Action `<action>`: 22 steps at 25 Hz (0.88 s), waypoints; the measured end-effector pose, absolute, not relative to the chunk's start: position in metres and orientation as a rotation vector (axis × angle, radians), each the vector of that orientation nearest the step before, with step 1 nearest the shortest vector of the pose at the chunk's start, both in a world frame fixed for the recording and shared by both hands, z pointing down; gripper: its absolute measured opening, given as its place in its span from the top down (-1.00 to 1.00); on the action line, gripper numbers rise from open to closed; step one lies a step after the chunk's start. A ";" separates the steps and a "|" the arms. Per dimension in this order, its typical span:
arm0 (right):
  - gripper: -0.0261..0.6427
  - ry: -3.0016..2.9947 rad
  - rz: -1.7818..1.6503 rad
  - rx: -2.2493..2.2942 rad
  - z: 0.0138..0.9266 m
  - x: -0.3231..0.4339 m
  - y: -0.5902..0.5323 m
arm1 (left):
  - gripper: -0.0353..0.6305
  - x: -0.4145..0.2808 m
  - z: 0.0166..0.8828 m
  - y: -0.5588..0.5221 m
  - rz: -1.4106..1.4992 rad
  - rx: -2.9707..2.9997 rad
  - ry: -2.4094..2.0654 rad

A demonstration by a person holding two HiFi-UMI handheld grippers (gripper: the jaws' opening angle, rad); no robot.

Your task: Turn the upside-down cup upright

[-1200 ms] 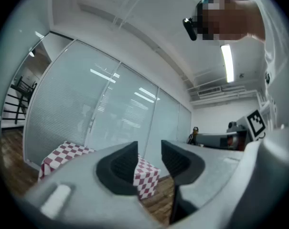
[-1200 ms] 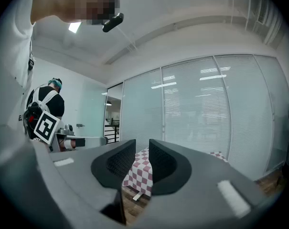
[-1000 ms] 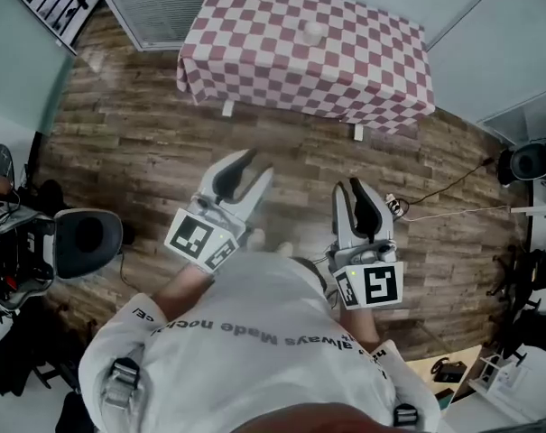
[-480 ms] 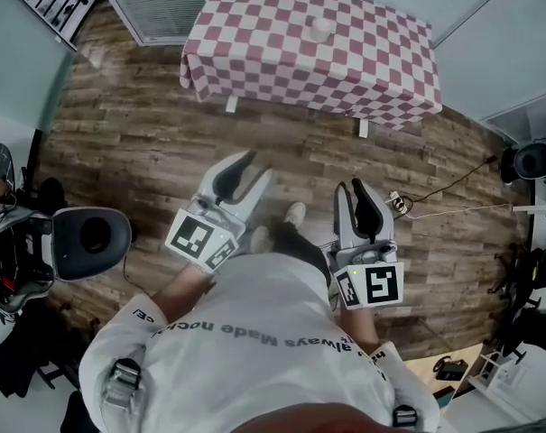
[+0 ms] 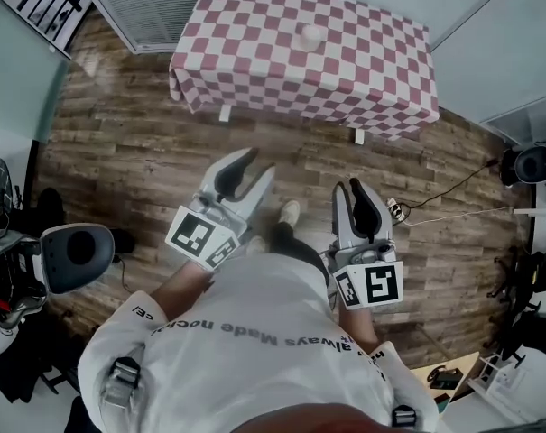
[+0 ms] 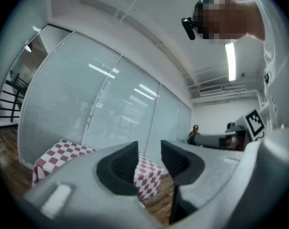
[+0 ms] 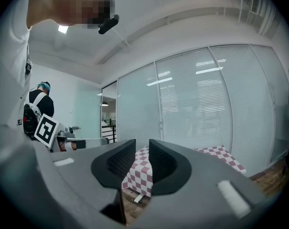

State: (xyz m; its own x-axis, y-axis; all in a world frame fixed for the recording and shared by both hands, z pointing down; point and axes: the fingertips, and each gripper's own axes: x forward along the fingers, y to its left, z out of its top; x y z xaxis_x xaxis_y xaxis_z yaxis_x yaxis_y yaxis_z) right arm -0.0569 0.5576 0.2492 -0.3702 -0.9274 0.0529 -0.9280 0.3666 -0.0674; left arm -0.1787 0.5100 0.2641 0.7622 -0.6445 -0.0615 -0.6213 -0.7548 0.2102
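Note:
A small white cup stands on the red-and-white checked table at the far side of the wooden floor, well beyond both grippers. Whether it is upside down I cannot tell from here. My left gripper is held level in front of the body, open, with nothing between its fingers; past its jaws a corner of the table shows. My right gripper is beside it, shut and empty. The checked table also appears behind the right gripper.
A glass wall with blinds runs behind the table. A round black seat and dark gear stand at the left. A cable crosses the floor towards black equipment on the right. The person's shoe shows between the grippers.
The person has stepped forward: a shoe has appeared between the grippers and the seat at left has slid back in the view. Both grippers keep the same pose and jaw setting.

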 end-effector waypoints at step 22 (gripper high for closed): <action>0.66 -2.598 0.022 1.699 0.237 0.087 0.403 | 0.45 -0.044 0.251 0.360 -0.187 2.781 -1.095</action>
State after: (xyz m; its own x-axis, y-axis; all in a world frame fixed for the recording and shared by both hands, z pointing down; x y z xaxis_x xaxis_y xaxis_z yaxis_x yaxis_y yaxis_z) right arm 0.0866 0.4031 0.2371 -0.4005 -0.9155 0.0386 -0.9160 0.4011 0.0084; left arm -0.0436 0.3601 0.2507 0.7263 -0.6846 -0.0620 -0.6662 -0.7233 0.1817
